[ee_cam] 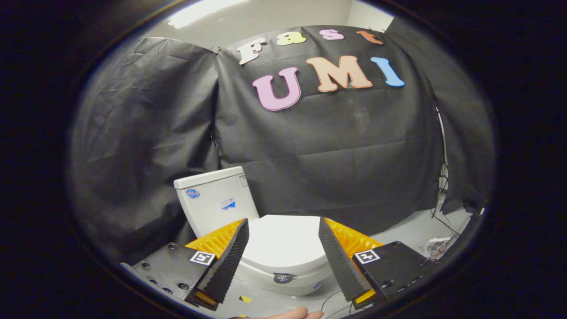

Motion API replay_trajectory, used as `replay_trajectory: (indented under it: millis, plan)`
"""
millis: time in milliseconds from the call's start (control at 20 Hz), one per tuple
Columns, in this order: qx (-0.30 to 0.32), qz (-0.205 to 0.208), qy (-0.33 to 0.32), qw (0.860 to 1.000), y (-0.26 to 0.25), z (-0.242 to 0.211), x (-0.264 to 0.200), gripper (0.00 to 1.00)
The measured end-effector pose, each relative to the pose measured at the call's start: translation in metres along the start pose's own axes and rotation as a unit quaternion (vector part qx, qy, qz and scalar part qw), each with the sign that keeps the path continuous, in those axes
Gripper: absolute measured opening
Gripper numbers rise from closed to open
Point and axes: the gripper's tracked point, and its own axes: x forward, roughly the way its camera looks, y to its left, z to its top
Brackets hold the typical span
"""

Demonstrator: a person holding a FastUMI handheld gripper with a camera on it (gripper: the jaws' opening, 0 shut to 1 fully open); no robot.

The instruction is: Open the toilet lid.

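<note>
Toilet lid (283,241) down flat on the bowl, seen between the fingers and just beyond them, front edge clear, gripper (283,226) spread wide, gripping nothing, white tank (217,201) behind, grey floor (412,232) open alongside.

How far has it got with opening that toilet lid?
Nothing looks done yet: the toilet lid lies flat and closed, with the tank behind it. In hand is the approach: the gripper is open, its fingers wide apart, with the lid seen beyond and between them, not touching it. Left: reach the lid's front edge, catch it and swing it up toward the tank.
</note>
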Motion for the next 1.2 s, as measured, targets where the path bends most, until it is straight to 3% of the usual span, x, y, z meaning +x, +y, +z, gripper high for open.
replay_trajectory:
  millis: [250,750,1000,1200]
  plan:
    - [0.068,0.006,0.043,0.997,0.010,-0.052,0.030,0.98]
    - [0.204,-0.061,0.091,0.973,-0.010,-0.138,0.041,0.97]
    - [0.336,-0.117,0.107,0.928,-0.030,-0.179,0.032,0.97]
    - [0.431,-0.132,0.119,0.885,-0.033,-0.207,0.024,0.95]
